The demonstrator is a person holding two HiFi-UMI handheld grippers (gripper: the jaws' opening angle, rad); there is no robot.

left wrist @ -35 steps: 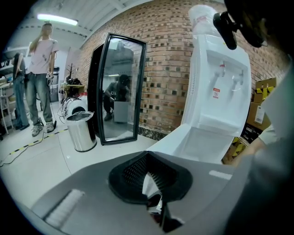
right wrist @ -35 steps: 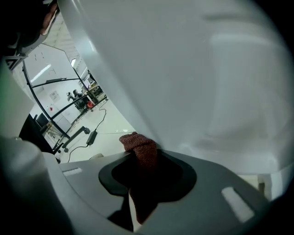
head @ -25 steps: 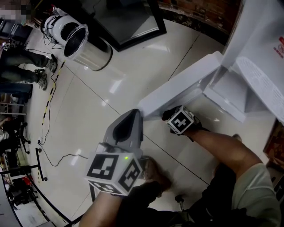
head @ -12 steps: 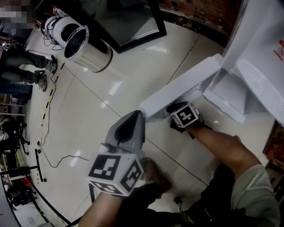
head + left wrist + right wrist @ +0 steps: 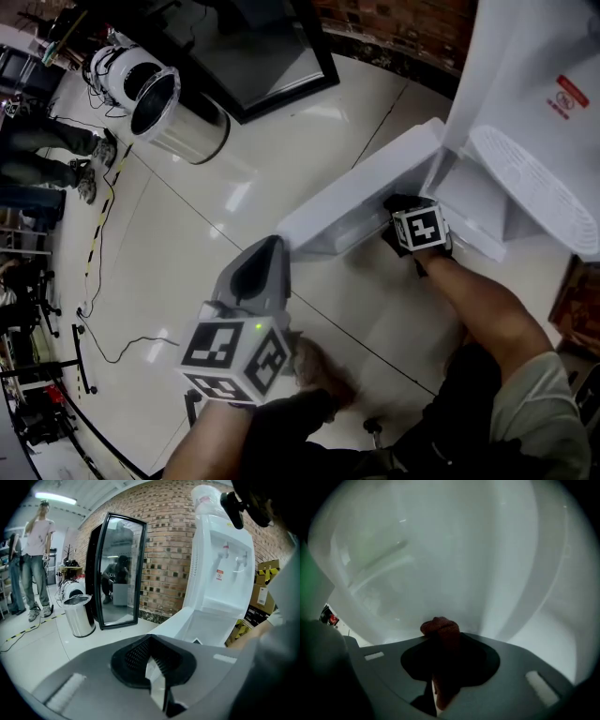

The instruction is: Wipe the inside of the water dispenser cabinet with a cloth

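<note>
right gripper (image 5: 440, 641) is clamped on one reddish cloth (image 5: 439, 628), inside the white cabinet (image 5: 454, 545); only its own view shows the cloth. left gripper (image 5: 153, 665), jaws together and empty, faces one water dispenser (image 5: 220, 573) with two taps (image 5: 225, 552), one bin (image 5: 79, 616), one mirror (image 5: 117, 569).

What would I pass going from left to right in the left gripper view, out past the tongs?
Standing person → shiny metal bin → tall mirror → white water dispenser → cardboard boxes
</note>
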